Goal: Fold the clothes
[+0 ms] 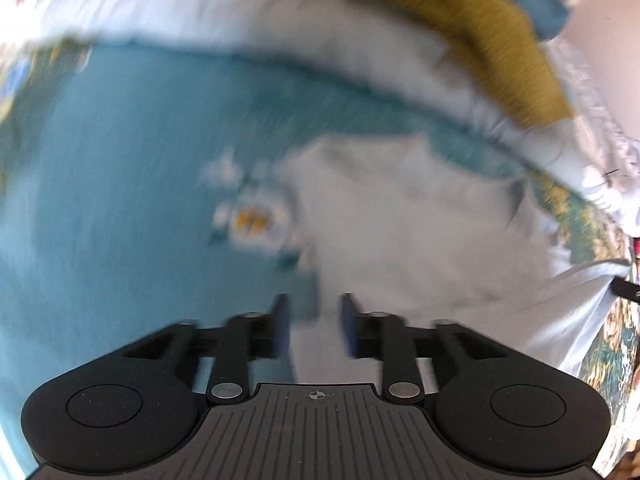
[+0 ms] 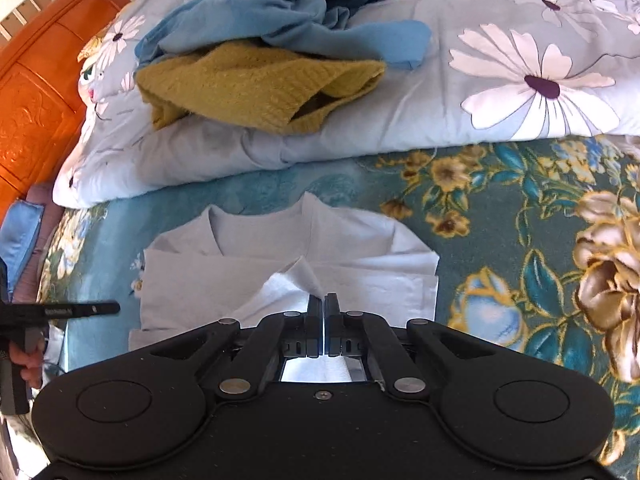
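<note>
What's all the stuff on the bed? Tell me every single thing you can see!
white shirt: one, white, partly folded flat on the bedspread, collar away from the camera.
mustard sweater: one, yellow-green knit, on the quilt.
blue clothes: a crumpled pile, light and dark blue, behind the sweater; count unclear.
quilt: one, pale blue with white daisies, bunched behind the shirt.
bedspread: one, teal with gold flowers, under everything.
headboard: one, orange wood, far left.
right claw: black, shut on a fold of the shirt.
left claw: black, open over the shirt's edge.
hand: one, at the left edge.
</note>
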Demonstrator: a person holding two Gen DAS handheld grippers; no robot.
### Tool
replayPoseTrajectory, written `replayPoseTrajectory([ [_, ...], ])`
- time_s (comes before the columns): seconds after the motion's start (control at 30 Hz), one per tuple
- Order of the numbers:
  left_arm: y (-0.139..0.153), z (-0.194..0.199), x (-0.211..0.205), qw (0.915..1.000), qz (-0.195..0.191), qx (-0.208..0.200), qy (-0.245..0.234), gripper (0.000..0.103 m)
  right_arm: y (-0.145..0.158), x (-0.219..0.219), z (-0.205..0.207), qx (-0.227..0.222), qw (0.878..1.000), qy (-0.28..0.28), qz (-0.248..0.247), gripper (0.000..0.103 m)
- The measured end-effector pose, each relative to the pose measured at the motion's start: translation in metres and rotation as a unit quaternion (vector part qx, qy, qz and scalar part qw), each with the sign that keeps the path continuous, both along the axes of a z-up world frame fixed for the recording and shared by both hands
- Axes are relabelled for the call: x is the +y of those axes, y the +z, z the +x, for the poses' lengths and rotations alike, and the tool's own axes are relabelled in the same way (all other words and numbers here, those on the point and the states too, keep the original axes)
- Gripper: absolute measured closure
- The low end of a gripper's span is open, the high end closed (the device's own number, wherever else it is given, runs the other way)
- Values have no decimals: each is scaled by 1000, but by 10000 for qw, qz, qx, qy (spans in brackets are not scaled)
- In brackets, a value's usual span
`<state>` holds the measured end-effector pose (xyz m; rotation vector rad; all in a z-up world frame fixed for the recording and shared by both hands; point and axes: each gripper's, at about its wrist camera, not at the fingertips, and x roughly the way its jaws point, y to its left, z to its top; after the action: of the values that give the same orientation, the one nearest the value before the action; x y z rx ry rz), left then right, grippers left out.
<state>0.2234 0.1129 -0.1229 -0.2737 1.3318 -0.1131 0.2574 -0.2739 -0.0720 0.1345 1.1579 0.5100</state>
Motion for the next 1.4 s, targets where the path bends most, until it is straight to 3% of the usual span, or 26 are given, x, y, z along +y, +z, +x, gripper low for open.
replayPoseTrajectory([
  [0.07, -15, -10, 3, 9995, -107, 261, 127, 67, -5, -2, -4, 98, 9999, -91, 4, 101],
  [0.13, -27, -16, 3, 9986, -141, 456, 235, 52, -9, -4, -9, 179, 9998, -132, -21, 100],
  [0.2, -31, -20, 4, 9981, -228, 463, 327, 49, -11, -5, -13, 243, 9996, -153, -54, 100],
  [0.27, -28, -21, 1, 9983, -269, 373, 361, 53, -12, -7, -16, 280, 9994, -186, -59, 100],
  [0.33, -25, -20, -3, 9986, -319, 259, 338, 69, -11, -8, -19, 297, 9993, -227, -50, 100],
  [0.43, -19, -17, -12, 9997, -106, 100, 198, 87, -10, -9, -22, 312, 9991, -268, -46, 100],
  [0.5, -13, -17, -22, 9998, 183, -60, 82, 94, -9, -8, -24, 309, 9991, -277, -49, 100],
  [0.57, -6, -18, -28, 9993, 332, -165, -46, 95, -8, -8, -26, 314, 9991, -285, -45, 100],
  [0.7, 8, -25, -36, 9993, 130, -322, -159, 100, -7, -10, -32, 337, 9988, -358, -14, 100],
  [0.97, 57, -34, -26, 9953, -131, -946, 152, 102, 8, -18, -48, 92, 9986, -506, 102, 100],
  [1.17, 74, 17, -24, 9886, -25, -1503, -86, 102, 15, -22, -33, -210, 9974, -687, 59, 100],
  [1.4, 48, 83, -46, 9855, 264, -1600, -507, 102, -1, -7, 17, -354, 9966, -739, -50, 100],
])
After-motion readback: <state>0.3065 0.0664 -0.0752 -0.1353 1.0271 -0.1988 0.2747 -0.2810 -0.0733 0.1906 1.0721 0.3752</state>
